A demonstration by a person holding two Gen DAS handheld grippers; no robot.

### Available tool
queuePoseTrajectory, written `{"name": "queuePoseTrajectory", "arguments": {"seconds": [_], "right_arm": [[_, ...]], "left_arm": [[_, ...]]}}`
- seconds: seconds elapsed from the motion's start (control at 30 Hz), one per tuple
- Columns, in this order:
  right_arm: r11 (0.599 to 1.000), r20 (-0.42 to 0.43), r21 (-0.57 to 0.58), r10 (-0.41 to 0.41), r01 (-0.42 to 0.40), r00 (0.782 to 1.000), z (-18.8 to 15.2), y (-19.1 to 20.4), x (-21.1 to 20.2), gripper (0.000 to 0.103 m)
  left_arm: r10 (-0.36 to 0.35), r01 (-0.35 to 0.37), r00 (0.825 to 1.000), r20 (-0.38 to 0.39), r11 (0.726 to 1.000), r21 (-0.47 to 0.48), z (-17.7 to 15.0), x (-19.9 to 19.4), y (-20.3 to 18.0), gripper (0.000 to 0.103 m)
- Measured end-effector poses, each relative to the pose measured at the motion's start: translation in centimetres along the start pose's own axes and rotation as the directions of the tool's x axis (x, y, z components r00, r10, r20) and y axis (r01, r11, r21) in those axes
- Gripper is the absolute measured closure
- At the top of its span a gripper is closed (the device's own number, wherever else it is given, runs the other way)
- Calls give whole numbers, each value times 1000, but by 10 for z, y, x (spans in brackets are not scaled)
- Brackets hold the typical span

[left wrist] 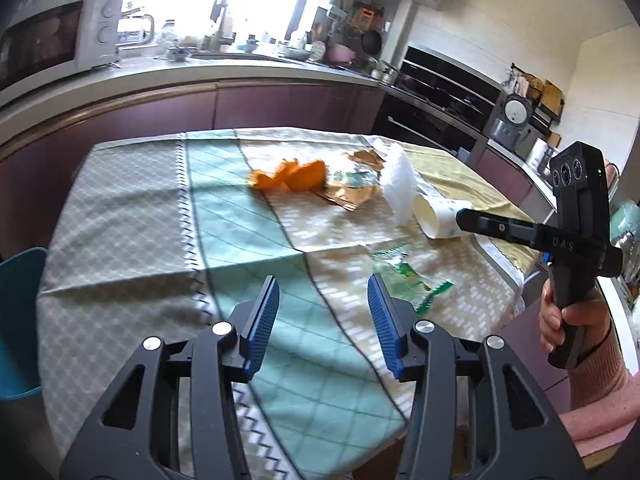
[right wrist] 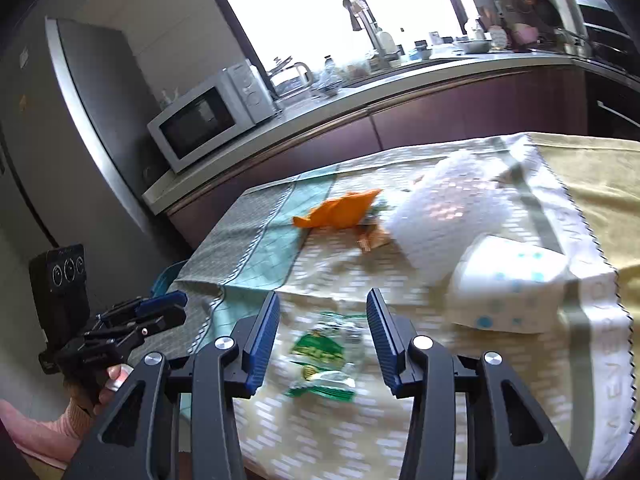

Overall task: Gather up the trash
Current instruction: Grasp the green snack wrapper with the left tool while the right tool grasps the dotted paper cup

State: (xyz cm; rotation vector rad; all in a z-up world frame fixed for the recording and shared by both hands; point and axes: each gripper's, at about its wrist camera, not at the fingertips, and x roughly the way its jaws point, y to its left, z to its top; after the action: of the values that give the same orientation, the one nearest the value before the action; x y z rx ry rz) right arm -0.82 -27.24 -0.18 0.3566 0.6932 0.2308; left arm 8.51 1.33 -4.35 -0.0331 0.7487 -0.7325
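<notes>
Trash lies on a table under a patterned cloth (left wrist: pixel 140 220). Orange peel (left wrist: pixel 292 176) (right wrist: pixel 340 210) sits mid-table beside a torn brown wrapper (left wrist: pixel 352 196). To the right are a white bubble-textured sheet (left wrist: pixel 398 184) (right wrist: pixel 452 208) and a dotted paper cup (left wrist: pixel 436 216) (right wrist: pixel 508 284) lying on its side. A green-and-white wrapper (left wrist: pixel 404 276) (right wrist: pixel 324 356) lies nearest. My left gripper (left wrist: pixel 323 280) hangs open over the cloth, empty. My right gripper (right wrist: pixel 323 295) is open above the green wrapper, not touching it. Its fingers (left wrist: pixel 480 222) reach toward the cup in the left wrist view.
A kitchen counter (left wrist: pixel 240 76) with a microwave (left wrist: pixel 44 44) (right wrist: pixel 208 116) curves behind the table. An oven (left wrist: pixel 444 88) is at the back right, a fridge (right wrist: pixel 80 92) at the left. A teal chair (left wrist: pixel 20 320) stands at the table's left edge.
</notes>
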Motion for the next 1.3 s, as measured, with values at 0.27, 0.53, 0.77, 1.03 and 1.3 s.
{"name": "queuePoseTrajectory", "arguments": {"seconds": [0.27,0.53,0.77,1.03,1.3], "right_arm": [[990,70,96,-114,107,991,-1,-62,-29,59],[982,78,171,-100,85,992,-2,-95,-17,59],[979,69,192,-82,67,994,0,-105,-2,59],[979,56,197,-60,48,997,-2,-106,6,74],[981,51,193,-44,34,998,-7,-106,7,95]], "left_arm": [[-63,67,995,-74,996,51,-3,54,-54,54],[-41,46,993,-111,998,43,-1,76,-66,49],[-39,41,986,-163,999,6,-2,95,-64,50],[-95,82,975,-202,994,-75,-2,112,-53,70],[-128,112,972,-199,990,-89,-1,113,-53,89]]}}
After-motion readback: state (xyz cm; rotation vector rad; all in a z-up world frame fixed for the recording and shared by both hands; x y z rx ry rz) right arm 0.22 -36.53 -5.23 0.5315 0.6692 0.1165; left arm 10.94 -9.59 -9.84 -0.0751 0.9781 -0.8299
